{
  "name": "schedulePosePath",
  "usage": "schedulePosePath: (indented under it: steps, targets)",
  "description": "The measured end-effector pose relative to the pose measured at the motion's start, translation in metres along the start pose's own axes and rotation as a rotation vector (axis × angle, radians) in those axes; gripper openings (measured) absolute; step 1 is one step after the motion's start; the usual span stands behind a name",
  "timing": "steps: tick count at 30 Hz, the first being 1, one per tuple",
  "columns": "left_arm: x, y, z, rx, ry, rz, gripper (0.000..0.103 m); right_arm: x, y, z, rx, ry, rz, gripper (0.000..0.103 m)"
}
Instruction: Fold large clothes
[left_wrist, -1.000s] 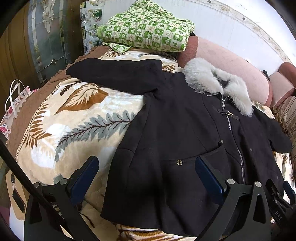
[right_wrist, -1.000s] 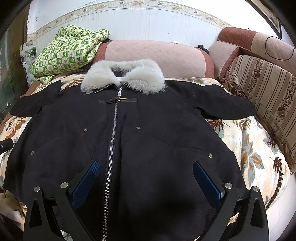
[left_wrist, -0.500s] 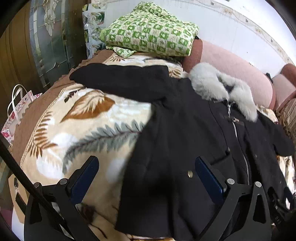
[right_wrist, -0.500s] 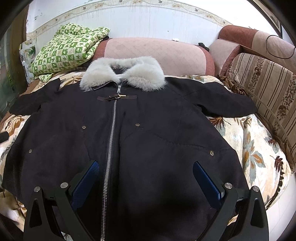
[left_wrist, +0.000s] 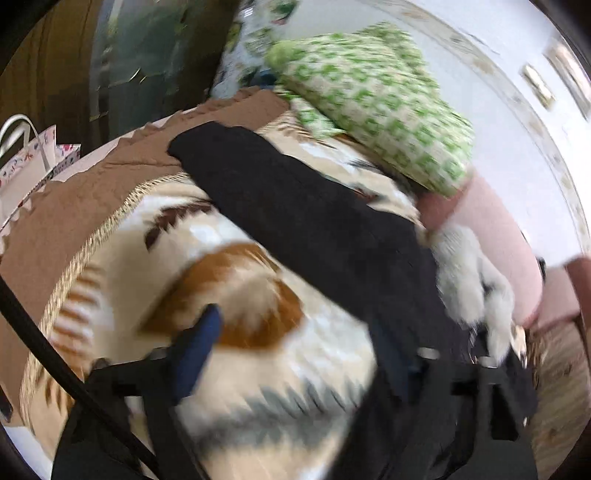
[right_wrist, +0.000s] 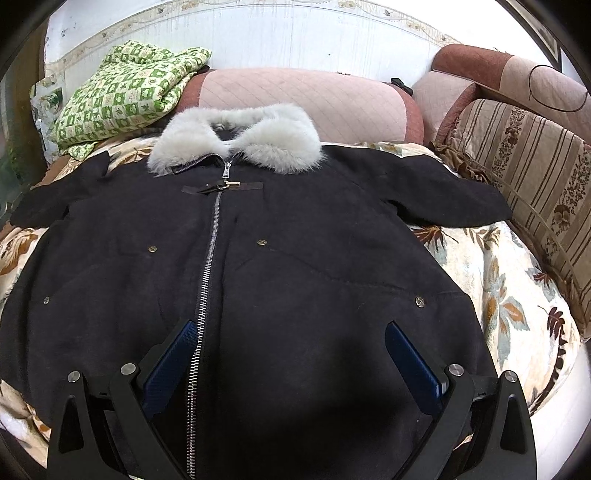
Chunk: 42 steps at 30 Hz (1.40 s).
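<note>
A black zip coat (right_wrist: 295, 258) with a grey fur collar (right_wrist: 236, 136) lies flat, front up, on a leaf-print blanket (right_wrist: 498, 291). My right gripper (right_wrist: 293, 350) hovers open over the coat's lower front, with the zip beside its left finger. The left wrist view is blurred by motion. It shows the coat's sleeve (left_wrist: 288, 195) stretched out across the blanket (left_wrist: 129, 258). My left gripper (left_wrist: 295, 350) is above the blanket beside the coat's side edge. Its jaws are closing and its pads press on nothing.
A folded green checked quilt (right_wrist: 125, 99) rests at the back left against a pink sofa back (right_wrist: 295, 96). Striped cushions (right_wrist: 535, 173) line the right side. A paper gift bag (left_wrist: 33, 162) stands beyond the blanket's brown border (left_wrist: 74, 206).
The left gripper has swept left and forward toward the sleeve, rolling as it went, and its fingers stand closer together. The right gripper and the coat have stayed put.
</note>
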<state>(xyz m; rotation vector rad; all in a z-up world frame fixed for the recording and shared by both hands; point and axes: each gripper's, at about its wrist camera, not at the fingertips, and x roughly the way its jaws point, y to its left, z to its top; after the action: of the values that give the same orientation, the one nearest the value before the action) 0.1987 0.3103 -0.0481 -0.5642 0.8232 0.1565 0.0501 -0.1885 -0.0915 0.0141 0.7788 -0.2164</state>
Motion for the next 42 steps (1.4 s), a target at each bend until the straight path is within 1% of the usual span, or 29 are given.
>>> schedulePosePath:
  steps: [3,4,5,8,11,13,15,17,19,21,23,24,25,26,27,28,30,32,35,37,38,40,41,42]
  targets:
    - [0.032,0.037,0.037,-0.127,0.033,-0.032,0.066,0.005,0.002,0.000,-0.012,0.015,-0.012,0.102]
    - [0.044,0.053,0.049,-0.193,0.041,-0.060,0.066,0.007,0.003,0.000,-0.019,0.020,-0.018,0.102]
    - [0.052,0.064,0.058,-0.238,0.047,-0.083,0.066,0.008,0.004,0.000,-0.024,0.023,-0.022,0.102]
    - [0.076,0.087,0.079,-0.330,0.061,-0.147,0.066,0.012,0.008,0.000,-0.047,0.031,-0.045,0.102]
    - [0.094,0.100,0.093,-0.370,0.061,-0.200,0.066,0.019,0.010,0.001,-0.067,0.044,-0.069,0.102]
    - [0.106,0.104,0.102,-0.380,0.065,-0.243,0.065,0.025,0.012,0.003,-0.076,0.059,-0.079,0.102]
    - [0.116,0.105,0.109,-0.384,0.076,-0.263,0.059,0.031,0.015,0.004,-0.086,0.077,-0.085,0.102]
    - [0.128,0.109,0.115,-0.393,0.087,-0.264,0.057,0.036,0.019,0.004,-0.101,0.087,-0.091,0.102]
    - [0.137,0.112,0.118,-0.409,0.088,-0.240,0.052,0.041,0.024,0.003,-0.124,0.096,-0.093,0.102]
    - [0.147,0.120,0.120,-0.450,0.089,-0.203,0.041,0.045,0.027,0.003,-0.144,0.102,-0.093,0.102]
    - [0.151,0.129,0.122,-0.519,0.091,-0.205,0.038,0.047,0.029,0.002,-0.151,0.102,-0.087,0.102]
    - [0.151,0.129,0.124,-0.538,0.100,-0.202,0.032,0.047,0.028,0.002,-0.150,0.101,-0.084,0.102]
    - [0.150,0.129,0.126,-0.544,0.110,-0.183,0.026,0.047,0.027,0.002,-0.147,0.101,-0.080,0.102]
    - [0.146,0.125,0.129,-0.532,0.112,-0.160,0.017,0.047,0.026,0.002,-0.141,0.100,-0.074,0.102]
    - [0.138,0.120,0.132,-0.510,0.102,-0.144,0.012,0.046,0.024,0.001,-0.134,0.099,-0.070,0.102]
    - [0.132,0.114,0.134,-0.491,0.091,-0.131,0.011,0.045,0.023,0.001,-0.128,0.099,-0.069,0.102]
    - [0.109,0.099,0.140,-0.427,0.053,-0.083,0.009,0.043,0.017,0.001,-0.110,0.092,-0.065,0.102]
    - [0.085,0.080,0.145,-0.359,0.023,-0.029,0.008,0.039,0.014,0.002,-0.095,0.082,-0.065,0.102]
    - [0.049,0.049,0.152,-0.266,-0.022,0.014,0.008,0.032,0.008,0.002,-0.071,0.062,-0.058,0.102]
    - [0.023,0.024,0.153,-0.194,-0.057,0.018,0.008,0.027,0.004,0.001,-0.057,0.046,-0.045,0.102]
    - [0.007,0.005,0.151,-0.145,-0.078,0.015,0.008,0.024,0.004,0.001,-0.052,0.040,-0.040,0.102]
    - [-0.015,-0.026,0.146,-0.073,-0.103,-0.013,0.008,0.018,0.000,-0.001,-0.039,0.026,-0.027,0.102]
    - [-0.028,-0.049,0.140,-0.027,-0.111,-0.040,0.008,0.016,-0.002,-0.002,-0.031,0.022,-0.022,0.102]
    - [-0.036,-0.065,0.133,0.004,-0.115,-0.060,0.008,0.014,-0.004,-0.003,-0.022,0.018,-0.017,0.102]
